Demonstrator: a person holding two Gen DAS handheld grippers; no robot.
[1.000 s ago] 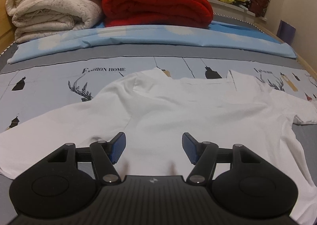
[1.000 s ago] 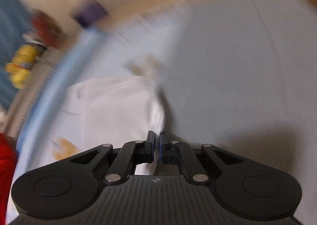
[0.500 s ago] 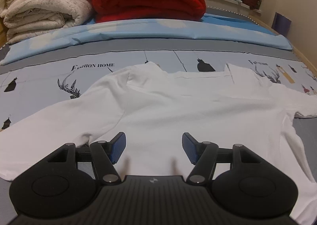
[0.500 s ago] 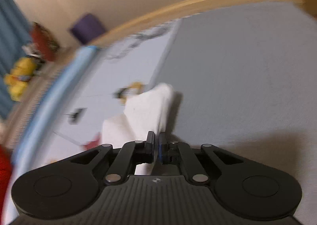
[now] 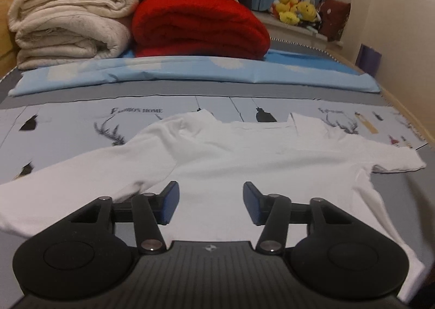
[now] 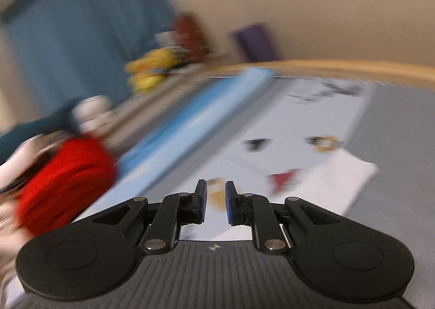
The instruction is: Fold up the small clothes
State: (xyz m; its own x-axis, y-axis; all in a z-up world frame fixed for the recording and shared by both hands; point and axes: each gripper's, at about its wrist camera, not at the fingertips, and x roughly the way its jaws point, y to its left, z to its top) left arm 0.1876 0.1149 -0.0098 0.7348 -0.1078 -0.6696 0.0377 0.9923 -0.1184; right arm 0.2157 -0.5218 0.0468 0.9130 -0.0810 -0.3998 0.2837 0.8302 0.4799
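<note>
A white T-shirt (image 5: 244, 156) lies spread flat on the bed, collar away from me, sleeves out to both sides. My left gripper (image 5: 210, 201) is open and empty, low over the shirt's lower middle. In the blurred right wrist view, my right gripper (image 6: 215, 200) is slightly open and empty, raised above the bed. The shirt's right sleeve (image 6: 339, 184) lies flat just right of its fingers, apart from them.
Folded cream blankets (image 5: 70, 23) and a red blanket (image 5: 198, 28) are stacked at the head of the bed. A light blue sheet (image 5: 190, 72) lies in front of them. Plush toys (image 5: 296, 11) sit at the far right. A wooden bed edge (image 6: 353, 69) and a wall border the right side.
My right gripper has opened and let go of the shirt's right sleeve, then swung up and left. The sleeve now lies flat. My left gripper has stayed open over the shirt.
</note>
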